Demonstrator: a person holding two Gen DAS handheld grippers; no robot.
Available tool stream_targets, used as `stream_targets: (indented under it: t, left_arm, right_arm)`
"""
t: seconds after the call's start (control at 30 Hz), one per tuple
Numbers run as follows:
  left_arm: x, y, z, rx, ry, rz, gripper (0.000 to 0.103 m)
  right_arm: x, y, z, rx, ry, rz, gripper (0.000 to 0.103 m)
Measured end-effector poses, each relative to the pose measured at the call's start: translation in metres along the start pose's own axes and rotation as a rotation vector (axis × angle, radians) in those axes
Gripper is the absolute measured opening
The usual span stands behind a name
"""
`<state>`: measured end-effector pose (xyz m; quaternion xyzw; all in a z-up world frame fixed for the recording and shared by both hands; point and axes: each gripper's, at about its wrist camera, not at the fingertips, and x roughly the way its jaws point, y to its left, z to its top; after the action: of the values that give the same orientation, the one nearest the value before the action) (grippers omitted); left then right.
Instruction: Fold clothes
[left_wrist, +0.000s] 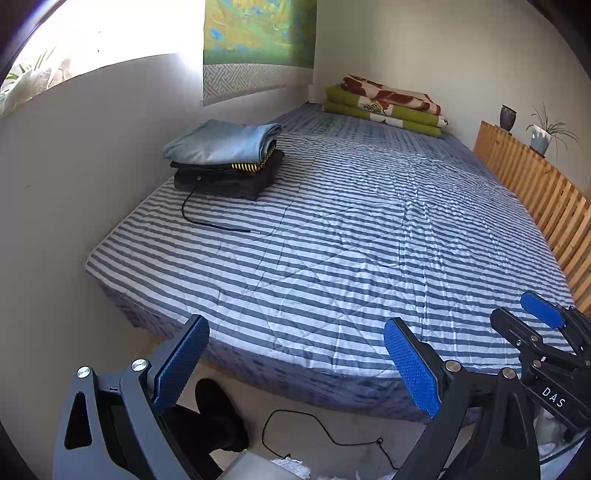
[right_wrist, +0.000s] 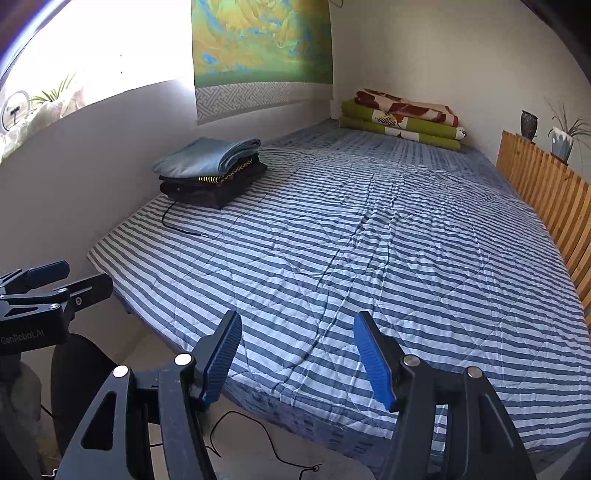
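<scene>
Left wrist view: left gripper (left_wrist: 295, 363) released, holding nothing. Stack of folded clothes (left_wrist: 225, 158) rests at the striped bed's (left_wrist: 332, 240) far left edge.

Right wrist view: right gripper (right_wrist: 297, 360) released, empty. No unfolded garment visible; folding appears complete or between items.

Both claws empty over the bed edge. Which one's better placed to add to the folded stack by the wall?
Left, probably. The folded stack lies at the bed's left side by the wall, nearer the left claw. The right claw would have to cross over. Both are open.
</scene>
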<state>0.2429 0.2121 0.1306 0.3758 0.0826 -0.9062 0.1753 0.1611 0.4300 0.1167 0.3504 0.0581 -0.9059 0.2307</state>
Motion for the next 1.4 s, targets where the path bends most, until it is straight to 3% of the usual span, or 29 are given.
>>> stream_targets:
  t: [1.4]
  left_arm:
    - [0.011, 0.003, -0.002, 0.017, 0.015, -0.016, 0.097]
  right_arm:
    - [0.011, -0.002, -0.007, 0.032, 0.033, 0.005, 0.060]
